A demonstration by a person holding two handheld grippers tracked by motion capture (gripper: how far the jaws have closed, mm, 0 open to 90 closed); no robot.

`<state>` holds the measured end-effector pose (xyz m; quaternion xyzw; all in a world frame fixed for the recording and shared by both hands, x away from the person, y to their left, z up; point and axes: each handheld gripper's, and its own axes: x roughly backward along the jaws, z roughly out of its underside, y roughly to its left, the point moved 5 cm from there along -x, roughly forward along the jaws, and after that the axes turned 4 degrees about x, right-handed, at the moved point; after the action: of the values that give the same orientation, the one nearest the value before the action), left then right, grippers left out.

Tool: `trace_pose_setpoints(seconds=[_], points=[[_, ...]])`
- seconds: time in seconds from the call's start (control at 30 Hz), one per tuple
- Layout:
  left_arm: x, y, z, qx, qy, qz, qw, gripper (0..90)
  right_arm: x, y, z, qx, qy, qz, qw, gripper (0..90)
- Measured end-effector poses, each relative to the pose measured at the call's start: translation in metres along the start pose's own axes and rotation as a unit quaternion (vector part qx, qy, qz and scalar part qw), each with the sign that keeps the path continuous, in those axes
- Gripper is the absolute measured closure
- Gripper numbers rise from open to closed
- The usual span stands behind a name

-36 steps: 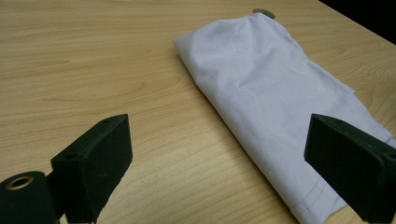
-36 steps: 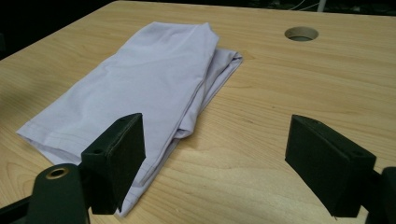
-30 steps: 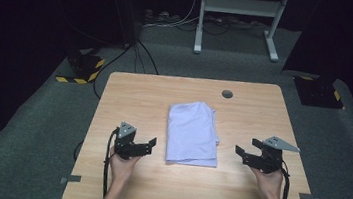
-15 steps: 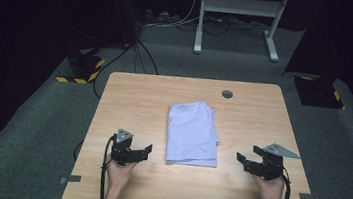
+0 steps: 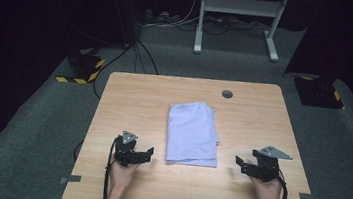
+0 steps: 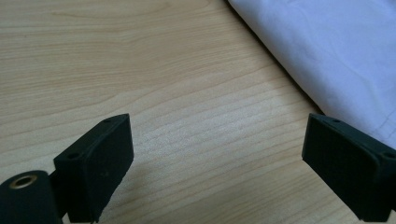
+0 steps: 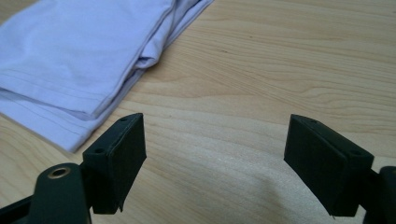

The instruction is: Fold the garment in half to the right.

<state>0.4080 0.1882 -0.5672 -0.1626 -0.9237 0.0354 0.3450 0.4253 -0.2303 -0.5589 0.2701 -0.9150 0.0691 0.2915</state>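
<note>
Your left tool (image 5: 144, 152) sits low over the near left part of the worktop (image 5: 130, 94) in the high view, jaws spread with nothing between them, and your right tool (image 5: 240, 163) mirrors it at the near right, also spread and empty. Between the two, apart from both, the folded pale lilac cloth (image 5: 193, 132) lies flat at the worktop's middle, its long side running away from you. In the left gripper view, your left tool (image 6: 217, 161) frames bare wood, and the cloth (image 6: 336, 51) fills the upper right corner, its edge just past the right-hand jaw. In the right gripper view, your right tool (image 7: 214, 161) also frames bare wood, with the cloth (image 7: 79, 56) at upper left, its layered hem just beyond the left-hand jaw.
</note>
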Motion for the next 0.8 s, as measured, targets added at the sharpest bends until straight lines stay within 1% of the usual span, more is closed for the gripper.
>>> trace_pose_setpoints(seconds=[0.1, 0.2, 0.3, 0.43, 0.5, 0.6, 0.73, 0.8], points=[[-0.004, 0.0, 0.001, -0.001, 0.006, -0.002, 1.0, 9.4, -0.004, -0.001, 0.002, 0.006, 0.01, 0.008, 0.9999, 20.3], [-0.007, 0.0, 0.001, -0.005, 0.01, -0.008, 0.9999, 9.4, -0.007, -0.001, 0.003, 0.02, 0.019, 0.024, 0.9993, 20.7], [-0.009, 0.0, 0.001, -0.007, 0.009, -0.015, 0.9998, 9.4, -0.009, -0.002, 0.004, 0.025, 0.022, 0.034, 0.9989, 21.3], [-0.012, 0.0, 0.001, -0.012, 0.012, -0.027, 0.9995, 9.4, -0.013, -0.006, 0.006, 0.025, 0.032, 0.04, 0.9984, 21.1], [-0.014, 0.0, 0.002, -0.02, 0.012, -0.035, 0.9991, 9.4, -0.014, -0.007, 0.007, 0.025, 0.032, 0.043, 0.9982, 21.1], [-0.016, 0.0, 0.002, -0.026, 0.012, -0.044, 0.9986, 9.4, -0.015, -0.009, 0.007, 0.023, 0.033, 0.047, 0.9981, 21.2], [-0.018, 0.0, 0.001, -0.032, 0.01, -0.054, 0.998, 9.3, -0.016, -0.01, 0.007, 0.026, 0.033, 0.052, 0.9978, 21.2], [-0.018, -0.001, 0.001, -0.038, 0.011, -0.06, 0.9974, 9.3, -0.016, -0.011, 0.008, 0.027, 0.038, 0.055, 0.9974, 20.8]])
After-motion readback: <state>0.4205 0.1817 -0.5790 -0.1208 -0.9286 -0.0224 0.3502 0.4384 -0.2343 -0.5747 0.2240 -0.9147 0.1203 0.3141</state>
